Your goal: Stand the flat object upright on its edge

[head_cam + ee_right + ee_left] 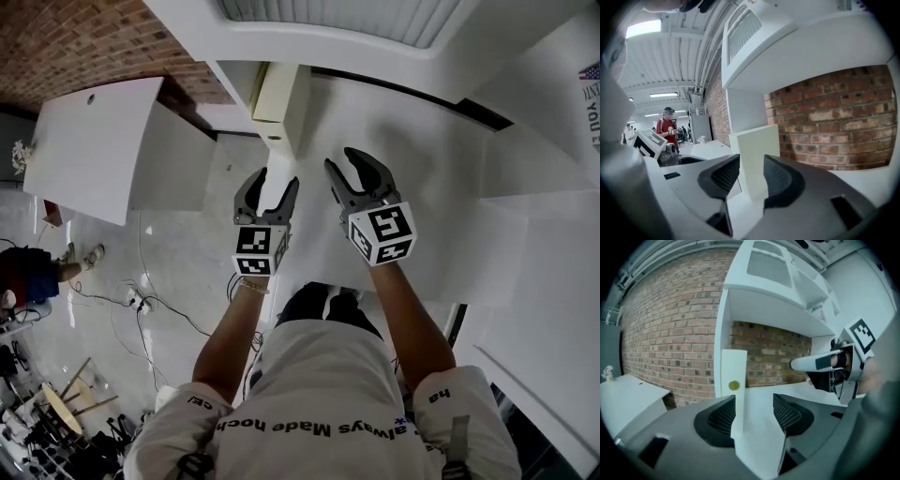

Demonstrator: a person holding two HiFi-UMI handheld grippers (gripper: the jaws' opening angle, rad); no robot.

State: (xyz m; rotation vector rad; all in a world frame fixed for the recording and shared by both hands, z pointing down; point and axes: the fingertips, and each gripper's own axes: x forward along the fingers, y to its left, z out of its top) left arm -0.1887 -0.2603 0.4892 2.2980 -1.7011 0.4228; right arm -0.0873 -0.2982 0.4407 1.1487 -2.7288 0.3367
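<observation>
A cream flat board [280,94] stands upright on its narrow edge on the white table [422,187]. Seen from above, its lower part runs down between the fingers of my left gripper [274,183]. In the left gripper view the board [734,376], marked with a small yellow dot, shows between the open jaws of that gripper [753,416], close to the left pad; contact cannot be told. My right gripper [345,164] is open a little to the right of the board and apart from it. Its own view frames the board [757,150] beyond its jaws [751,176].
A white shelf unit [768,301] rises over the table against a brick wall [670,324]. Another white table [94,141] stands at the left, with cables [141,300] on the floor below. A person in red [668,126] stands far off.
</observation>
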